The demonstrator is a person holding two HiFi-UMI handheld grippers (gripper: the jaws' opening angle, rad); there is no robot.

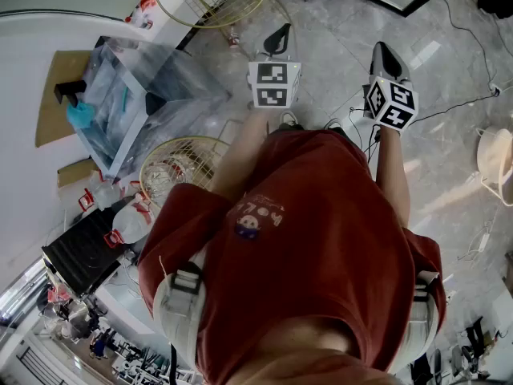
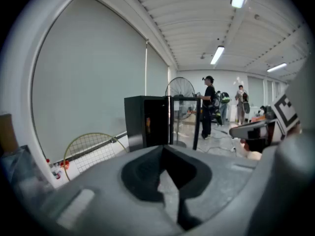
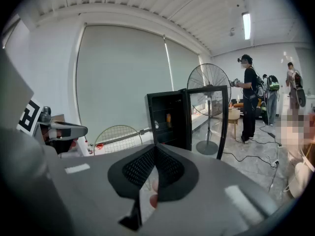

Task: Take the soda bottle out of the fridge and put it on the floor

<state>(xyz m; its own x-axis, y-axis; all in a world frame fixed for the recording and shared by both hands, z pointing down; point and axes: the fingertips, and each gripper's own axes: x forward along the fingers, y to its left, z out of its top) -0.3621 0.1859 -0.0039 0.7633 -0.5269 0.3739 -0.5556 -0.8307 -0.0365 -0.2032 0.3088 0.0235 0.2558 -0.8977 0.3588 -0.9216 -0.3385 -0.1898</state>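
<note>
The left gripper (image 2: 162,149) has its jaws pressed together at the tips, with nothing between them. The right gripper (image 3: 155,147) is also closed tight and empty. It is held just to the right of the left one, side by side with it but apart, and both tilt slightly downward.

The black fridge (image 3: 167,122) stands straight ahead of both grippers and well apart from them. Its glass door (image 3: 209,119) is swung open to the right of the cabinet. The soda bottle (image 3: 168,118) sits on a shelf inside the fridge. It shows as a small orange shape ahead of the right gripper's jaws and a little to their right. Just left of it is a small pale item (image 3: 156,125) that cannot be made out.

A pedestal fan (image 3: 209,85) rises behind the open door. Left of the right gripper's jaws and nearer than the fridge, a round wire fan guard (image 3: 117,137) leans against the wall under a large drawn blind (image 3: 123,77). Far to the right of that gripper, people (image 3: 248,97) stand in the background. Black cables (image 3: 251,157) trail over the pale stone floor (image 3: 256,173).

From the head view, a person in a red shirt (image 1: 321,239) holds both grippers out over the floor. A clear plastic bin (image 1: 136,103) lies to the left of the left gripper. A second wire guard (image 1: 180,167) lies behind that gripper and to its left.
</note>
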